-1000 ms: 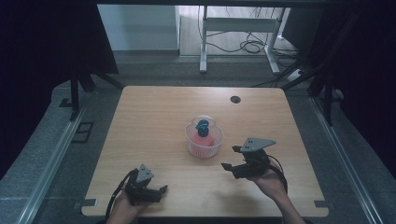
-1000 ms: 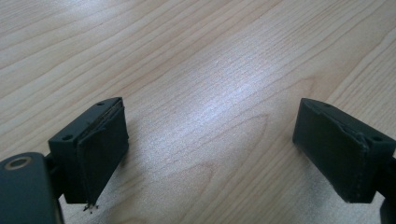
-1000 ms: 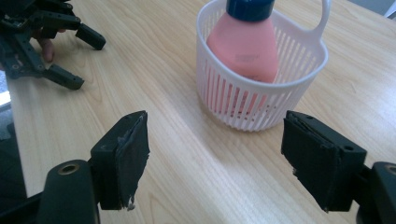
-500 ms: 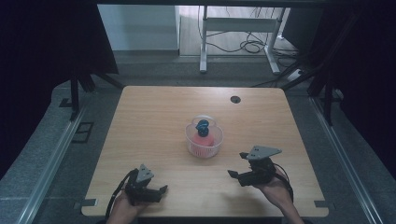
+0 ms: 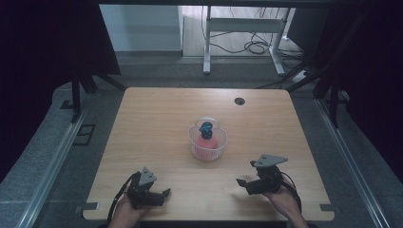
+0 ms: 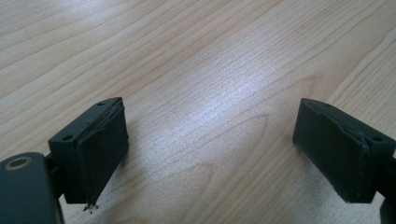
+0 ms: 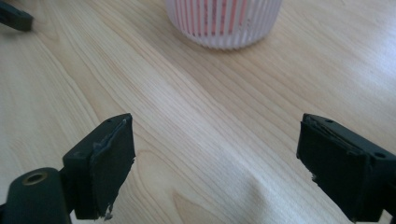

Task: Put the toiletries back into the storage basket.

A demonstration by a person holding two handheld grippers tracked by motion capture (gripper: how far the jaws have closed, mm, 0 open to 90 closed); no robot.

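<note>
**Both grippers low at the near edge, jaws wide, ribbed cup at mid-table**

High view: a light wooden table (image 5: 157,118) carries a clear ribbed plastic cup (image 5: 207,145) near its middle. Inside the cup sits a red rounded object (image 5: 209,142) with a small blue object (image 5: 206,127) on top of it; what either one is cannot be told. A dark round grommet (image 5: 239,100) is set into the tabletop near the far edge. The left gripper (image 5: 159,194) sits close to the near edge, held by the person's left hand (image 5: 126,211). The right gripper (image 5: 243,183) sits near the near edge on the other side, held by the right hand (image 5: 283,199), with its grey plate on top. Both are well apart from the cup.

Left gripper view: the left gripper (image 6: 210,154) has its two black jaws spread wide over bare wood grain, nothing between them.

Right gripper view: the right gripper (image 7: 215,163) also has its jaws wide apart with nothing between them. The ribbed cup (image 7: 224,21) stands ahead, beyond the jaws and clear of them, red showing through its wall.
</note>
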